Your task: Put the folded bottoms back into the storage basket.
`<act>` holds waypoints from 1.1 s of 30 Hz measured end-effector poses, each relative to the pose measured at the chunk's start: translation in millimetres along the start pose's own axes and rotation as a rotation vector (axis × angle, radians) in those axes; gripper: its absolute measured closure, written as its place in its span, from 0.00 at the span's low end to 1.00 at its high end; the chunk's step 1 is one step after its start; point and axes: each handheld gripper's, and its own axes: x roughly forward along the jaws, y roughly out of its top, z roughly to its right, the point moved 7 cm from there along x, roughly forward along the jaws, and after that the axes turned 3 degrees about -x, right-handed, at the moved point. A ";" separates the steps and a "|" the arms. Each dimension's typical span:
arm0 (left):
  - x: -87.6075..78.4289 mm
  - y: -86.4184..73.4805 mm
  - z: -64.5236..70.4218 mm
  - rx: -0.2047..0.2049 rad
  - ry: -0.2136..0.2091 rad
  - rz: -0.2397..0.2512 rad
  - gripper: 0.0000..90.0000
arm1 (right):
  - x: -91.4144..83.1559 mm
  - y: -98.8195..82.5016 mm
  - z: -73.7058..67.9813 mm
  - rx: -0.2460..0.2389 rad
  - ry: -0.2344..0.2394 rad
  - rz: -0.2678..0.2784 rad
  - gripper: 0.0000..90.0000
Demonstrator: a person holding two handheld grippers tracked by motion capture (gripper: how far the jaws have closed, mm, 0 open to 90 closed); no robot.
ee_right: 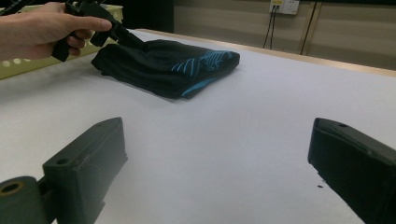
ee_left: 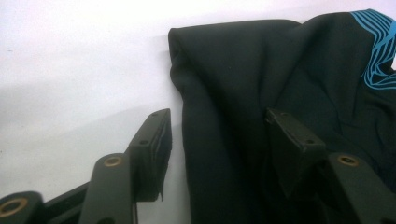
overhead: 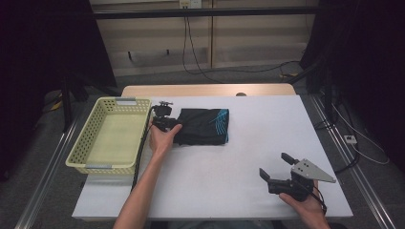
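A pale yellow lattice basket (overhead: 112, 136) stands at the table's left. Just right of it lies a soft, folded black garment (overhead: 203, 126) with turquoise lines; the left gripper (overhead: 166, 123) straddles its rounded edge, jaws not yet pinching. The angular right gripper (overhead: 279, 168) rests with jaws spread, holding nothing.

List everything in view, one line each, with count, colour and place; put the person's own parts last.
folded garment: one, black with blue line print, on the table left of centre.
basket: one, pale yellow plastic, at the table's left edge.
table: one, white top.
cables: several, black, on the floor beyond the table.
left hand-held gripper: one, black, jaws astride the garment's folded edge, not yet pressing.
right hand-held gripper: one, black with grey plate, open, near right corner.
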 end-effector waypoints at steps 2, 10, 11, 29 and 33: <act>1.7 -1.6 -1.6 -0.022 -0.012 -0.009 0.47 | 0.3 0.0 -0.2 -0.002 0.002 0.000 0.04; 1.6 -2.2 0.3 -0.098 -0.070 -0.008 0.44 | 1.2 -0.1 -1.7 -0.006 0.006 -0.002 0.04; 2.1 -2.0 1.9 -0.111 -0.085 -0.006 0.44 | 1.2 -0.1 -1.7 -0.006 0.006 -0.002 0.04; 7.2 -8.6 21.9 -0.099 -0.174 -0.056 0.76 | 1.6 0.2 -2.1 -0.008 0.006 -0.003 0.05; 7.1 -9.6 22.9 -0.100 -0.185 -0.045 0.82 | 0.8 0.3 -2.0 -0.007 0.006 -0.001 0.05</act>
